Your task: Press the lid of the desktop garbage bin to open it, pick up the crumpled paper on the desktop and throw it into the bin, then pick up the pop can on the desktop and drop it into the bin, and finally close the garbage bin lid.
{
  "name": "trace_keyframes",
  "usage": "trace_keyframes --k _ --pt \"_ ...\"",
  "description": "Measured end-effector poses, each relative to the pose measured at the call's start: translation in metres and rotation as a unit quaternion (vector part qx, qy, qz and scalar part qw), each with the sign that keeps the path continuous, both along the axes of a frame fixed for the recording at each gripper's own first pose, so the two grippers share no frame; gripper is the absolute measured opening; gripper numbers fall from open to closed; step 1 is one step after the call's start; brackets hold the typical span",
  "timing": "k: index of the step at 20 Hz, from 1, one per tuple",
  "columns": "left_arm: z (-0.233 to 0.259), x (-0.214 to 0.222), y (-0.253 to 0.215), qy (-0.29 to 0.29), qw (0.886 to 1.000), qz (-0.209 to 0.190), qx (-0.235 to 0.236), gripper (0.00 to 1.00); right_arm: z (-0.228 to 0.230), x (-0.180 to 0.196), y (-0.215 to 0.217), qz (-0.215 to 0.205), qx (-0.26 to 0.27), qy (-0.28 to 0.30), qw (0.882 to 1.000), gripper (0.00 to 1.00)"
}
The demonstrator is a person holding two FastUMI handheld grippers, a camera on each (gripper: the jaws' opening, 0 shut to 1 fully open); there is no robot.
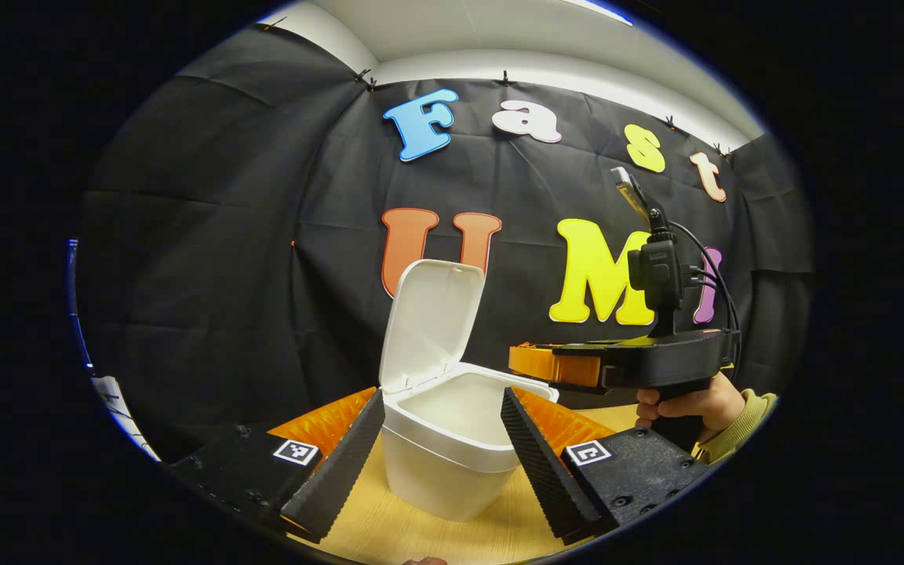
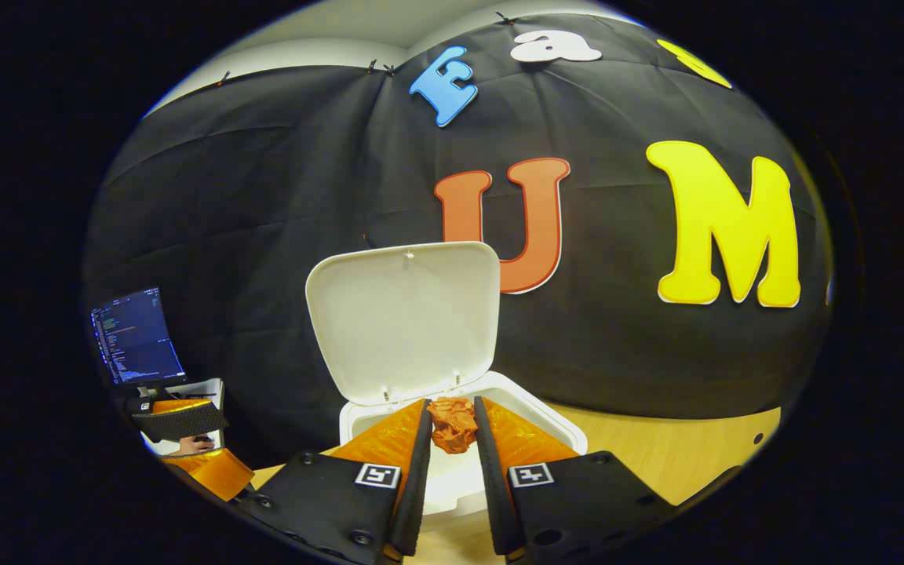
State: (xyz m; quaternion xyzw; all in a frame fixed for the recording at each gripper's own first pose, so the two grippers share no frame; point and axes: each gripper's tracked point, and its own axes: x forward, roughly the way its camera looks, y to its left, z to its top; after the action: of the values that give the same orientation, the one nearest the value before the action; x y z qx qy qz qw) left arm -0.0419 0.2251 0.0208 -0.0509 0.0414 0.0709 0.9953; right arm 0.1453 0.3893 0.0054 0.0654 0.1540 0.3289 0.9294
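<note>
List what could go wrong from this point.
1. The crumpled paper, pinched by the right gripper above the open bin, hangs near the rim and might fall outside.
2. The upright lid stands just behind the fingers; a bump could knock it shut.

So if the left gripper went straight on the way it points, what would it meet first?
Probably the bin: its open body sits between the left gripper's spread fingers, straight ahead on the table, lid raised behind. Depth is unclear, so how soon it would touch I cannot tell.
</note>
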Motion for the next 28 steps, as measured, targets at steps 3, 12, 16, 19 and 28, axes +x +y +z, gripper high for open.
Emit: trace_keyframes --k 3,12,16,19,28 --pt "-0.003 0.001 0.003 0.003 1.0 0.004 -0.001 0.98 -0.01 0.001 0.006 0.007 -0.004 0.012 1.0 0.38" --pt "-0.011 0.004 -0.001 0.012 1.0 -0.005 0.001 0.98 -0.003 -0.003 -0.014 -0.01 0.005 -0.001 1.0 0.69" --pt "-0.015 0.006 -0.011 0.022 1.0 -0.022 0.005 0.98 0.003 -0.004 -0.044 -0.044 0.004 -0.01 0.999 0.69" --pt "-0.022 0.018 -0.037 0.028 0.999 -0.04 0.005 0.98 0.006 -0.009 -0.074 -0.077 0.007 -0.01 0.997 0.66" --pt "-0.034 0.044 -0.11 0.035 0.993 -0.109 0.016 0.98 0.001 -0.028 -0.19 -0.185 -0.044 -0.048 0.981 0.75"
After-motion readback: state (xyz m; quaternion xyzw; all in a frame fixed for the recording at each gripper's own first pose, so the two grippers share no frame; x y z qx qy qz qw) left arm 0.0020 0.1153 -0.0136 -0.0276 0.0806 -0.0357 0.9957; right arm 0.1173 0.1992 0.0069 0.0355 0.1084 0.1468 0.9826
